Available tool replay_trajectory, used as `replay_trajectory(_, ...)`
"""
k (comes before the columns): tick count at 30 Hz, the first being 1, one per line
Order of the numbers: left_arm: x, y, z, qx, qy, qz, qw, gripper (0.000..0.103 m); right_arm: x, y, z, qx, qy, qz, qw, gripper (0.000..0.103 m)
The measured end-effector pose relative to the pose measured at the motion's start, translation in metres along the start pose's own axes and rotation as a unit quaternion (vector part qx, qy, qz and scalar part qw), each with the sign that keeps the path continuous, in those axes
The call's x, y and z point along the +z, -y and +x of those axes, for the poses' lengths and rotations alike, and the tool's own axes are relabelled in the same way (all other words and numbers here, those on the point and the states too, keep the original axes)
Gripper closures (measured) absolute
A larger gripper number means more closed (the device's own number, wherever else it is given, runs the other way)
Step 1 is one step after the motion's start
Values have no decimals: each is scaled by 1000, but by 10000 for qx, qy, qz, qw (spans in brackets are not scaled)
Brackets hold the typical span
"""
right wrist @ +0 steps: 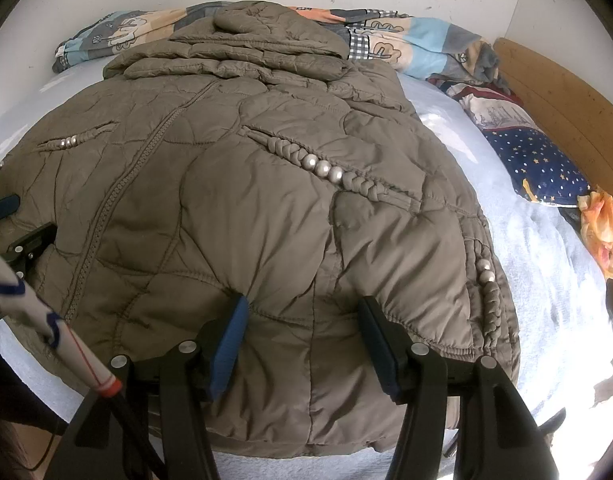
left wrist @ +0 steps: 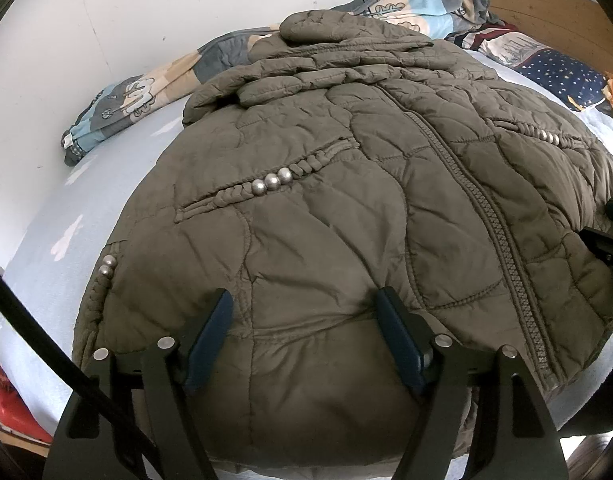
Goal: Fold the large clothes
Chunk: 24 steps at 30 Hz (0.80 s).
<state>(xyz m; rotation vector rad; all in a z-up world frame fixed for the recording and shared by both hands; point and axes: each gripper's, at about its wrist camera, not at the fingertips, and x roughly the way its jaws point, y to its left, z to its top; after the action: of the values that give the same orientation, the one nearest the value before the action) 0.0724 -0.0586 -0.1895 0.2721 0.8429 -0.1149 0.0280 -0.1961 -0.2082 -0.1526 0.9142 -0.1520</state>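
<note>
Pinch jacket (left wrist: 326, 208) hem deep (both hand-held grippers (left wrist: 302, 320) (right wrist: 302, 320) gaping, holding nothing), then lift evenly together.

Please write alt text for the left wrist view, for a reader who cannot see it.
An olive quilted jacket lies spread front-up on a pale blue bed, its zipper closed. The left gripper hangs over the near hem with open jaws. A patterned blanket is bunched along the white wall.
</note>
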Motion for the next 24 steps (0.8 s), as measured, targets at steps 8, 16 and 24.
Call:
replay_trajectory(8,1,-2,1,7,12,6,10000,27,0,0,0,-5,7,-1,10000,40)
replay_trajectory(16,-1,-1,0,10,15,11,10000,27,-1,1,0,-1,11,-15,10000,39)
replay_trajectory(24,0,-2,2,131,27,-40,9999,20,0,2,0,-25,14,-17,10000,37)
